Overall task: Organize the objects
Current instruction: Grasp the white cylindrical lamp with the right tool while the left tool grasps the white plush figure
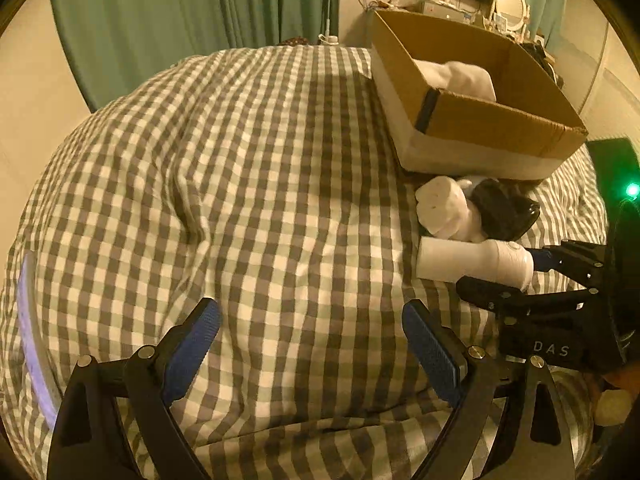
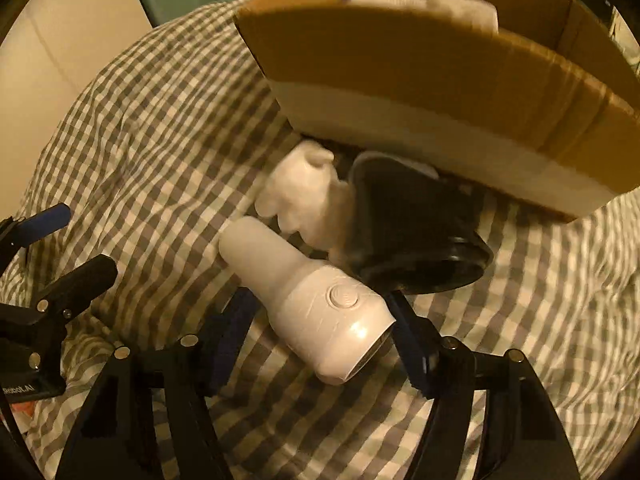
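On the grey-checked quilt [image 1: 260, 184] a white flashlight-shaped device [image 1: 472, 260] [image 2: 280, 264] lies beside a rolled white cloth [image 1: 444, 208] [image 2: 304, 196] and a black cup-like object [image 1: 504, 210] [image 2: 412, 232], all just in front of a cardboard box [image 1: 480, 120] [image 2: 400, 60]. My right gripper [image 1: 508, 272] [image 2: 320, 312] straddles the device's wide head; one pad is close against it and the other shows a small gap, so it is open. My left gripper [image 1: 310, 312] [image 2: 60, 240] hangs open over bare quilt to the left of these things, nothing between its fingers.
Inside the box lies a white cloth [image 1: 460, 78] [image 2: 460, 8]. Green curtains [image 1: 200, 0] hang behind the bed, and a cluttered shelf with a round mirror [image 1: 512, 0] stands at the back right. A pale purple strip [image 1: 32, 340] lies along the quilt's left edge.
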A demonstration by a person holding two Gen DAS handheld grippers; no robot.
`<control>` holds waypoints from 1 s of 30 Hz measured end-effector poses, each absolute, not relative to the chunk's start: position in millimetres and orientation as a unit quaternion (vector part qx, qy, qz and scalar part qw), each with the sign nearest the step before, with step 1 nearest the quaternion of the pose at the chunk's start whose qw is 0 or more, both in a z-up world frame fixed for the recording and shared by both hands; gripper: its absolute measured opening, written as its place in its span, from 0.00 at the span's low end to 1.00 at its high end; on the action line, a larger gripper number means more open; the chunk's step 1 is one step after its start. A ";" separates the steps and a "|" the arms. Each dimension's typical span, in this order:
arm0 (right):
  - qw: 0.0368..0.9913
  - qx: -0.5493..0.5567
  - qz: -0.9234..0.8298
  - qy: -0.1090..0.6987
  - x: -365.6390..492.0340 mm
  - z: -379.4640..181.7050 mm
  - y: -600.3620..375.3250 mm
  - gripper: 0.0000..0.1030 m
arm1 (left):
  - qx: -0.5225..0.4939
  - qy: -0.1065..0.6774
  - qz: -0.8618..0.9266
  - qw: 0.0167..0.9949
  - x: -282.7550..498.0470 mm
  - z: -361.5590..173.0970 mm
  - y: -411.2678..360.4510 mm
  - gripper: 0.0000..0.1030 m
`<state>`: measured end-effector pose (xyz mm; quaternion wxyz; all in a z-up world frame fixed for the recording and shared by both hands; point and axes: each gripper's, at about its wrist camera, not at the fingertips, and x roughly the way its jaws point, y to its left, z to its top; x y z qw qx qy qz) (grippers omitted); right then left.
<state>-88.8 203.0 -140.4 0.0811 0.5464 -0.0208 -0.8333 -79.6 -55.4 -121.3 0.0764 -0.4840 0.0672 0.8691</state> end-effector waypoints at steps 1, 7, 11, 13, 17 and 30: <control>0.082 0.545 -0.834 -0.023 -88.1 -140.1 204.1 0.62 | -0.485 0.071 0.868 0.077 -79.3 -122.2 -53.6 0.92; 0.094 0.528 -0.843 -0.042 -71.0 -126.8 214.1 0.53 | -0.482 0.083 0.869 0.079 -78.4 -119.8 -48.1 0.92; 0.094 0.507 -0.855 -0.051 -49.6 -108.4 229.4 0.53 | -0.476 0.083 0.871 0.087 -82.3 -114.1 -43.1 0.92; 0.092 0.500 -0.860 -0.054 -40.5 -99.5 236.9 0.53 | -0.472 0.084 0.872 0.097 -86.2 -110.0 -36.8 0.92; 0.070 0.486 -0.870 -0.051 -19.4 -87.3 262.2 0.53 | -0.463 0.078 0.874 0.124 -97.0 -104.5 -24.5 0.92; -0.004 0.480 -0.873 -0.087 -3.2 -84.4 331.9 0.53 | -0.491 0.090 0.844 0.195 -146.3 -142.2 29.8 0.92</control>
